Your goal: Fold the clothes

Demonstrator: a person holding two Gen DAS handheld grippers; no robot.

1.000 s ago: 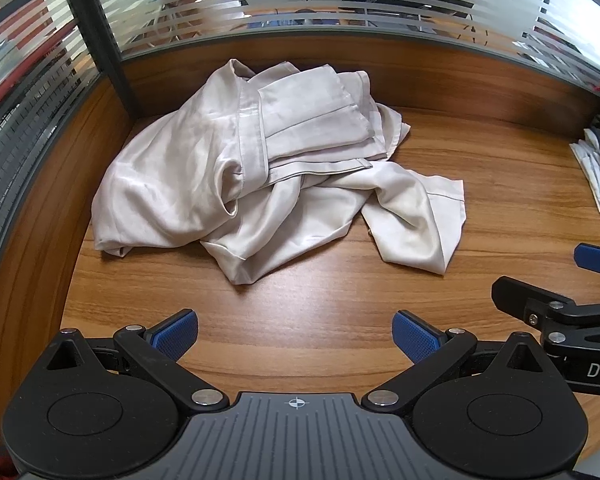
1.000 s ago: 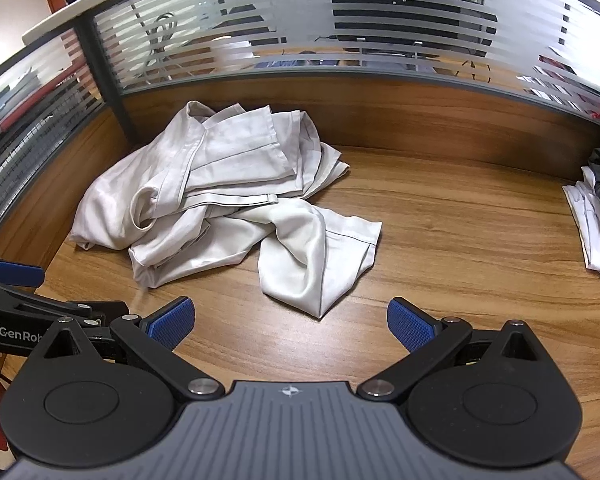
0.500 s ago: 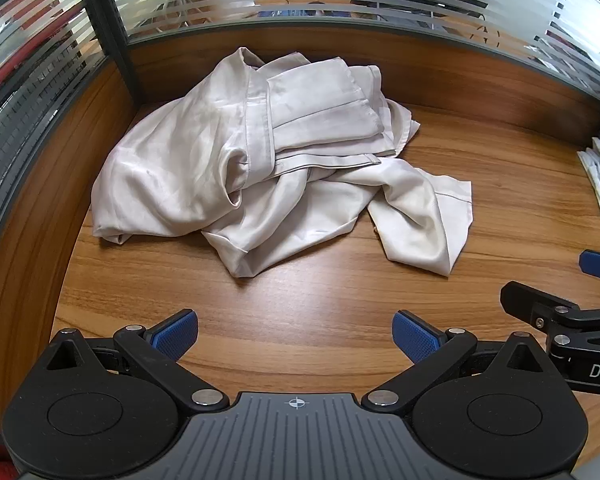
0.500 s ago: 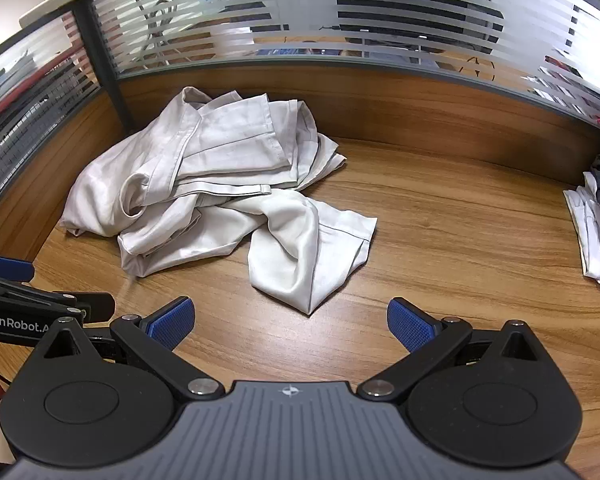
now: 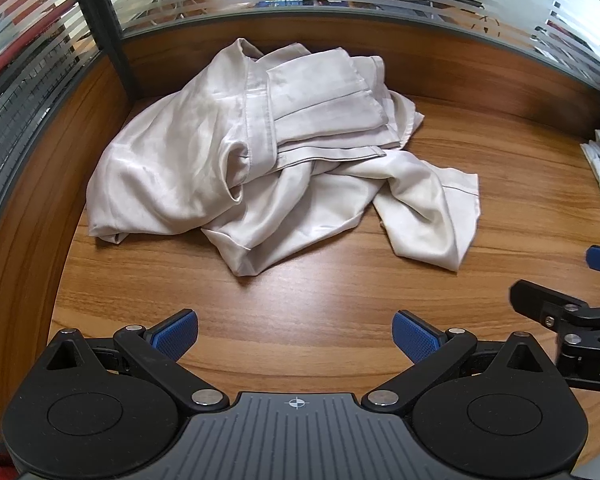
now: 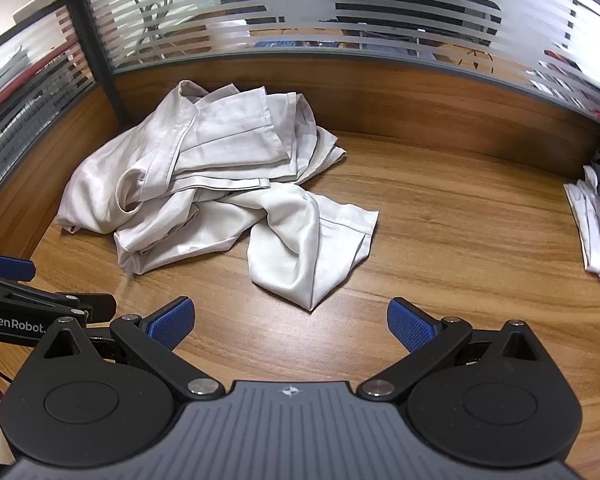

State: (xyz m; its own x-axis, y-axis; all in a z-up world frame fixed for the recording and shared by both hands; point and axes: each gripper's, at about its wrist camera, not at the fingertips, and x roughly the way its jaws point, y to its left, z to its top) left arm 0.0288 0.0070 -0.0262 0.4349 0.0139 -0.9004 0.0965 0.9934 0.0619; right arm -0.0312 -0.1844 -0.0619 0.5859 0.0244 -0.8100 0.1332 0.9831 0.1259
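Both tongs, left (image 5: 295, 336) and right (image 6: 291, 322), gape empty, crumpled cream garment (image 5: 268, 160) lying ahead.

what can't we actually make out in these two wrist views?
- Crumpled cream garment: its type is unclear in both views; folds bury its own lower layers.
- Stack of clothes: cut off by the right edge in both views; count unreadable.
- Right gripper, as seen from the left wrist: only one side shows, the rest is past the frame edge.
- Behind the frosted striped glass: only blurred shapes.
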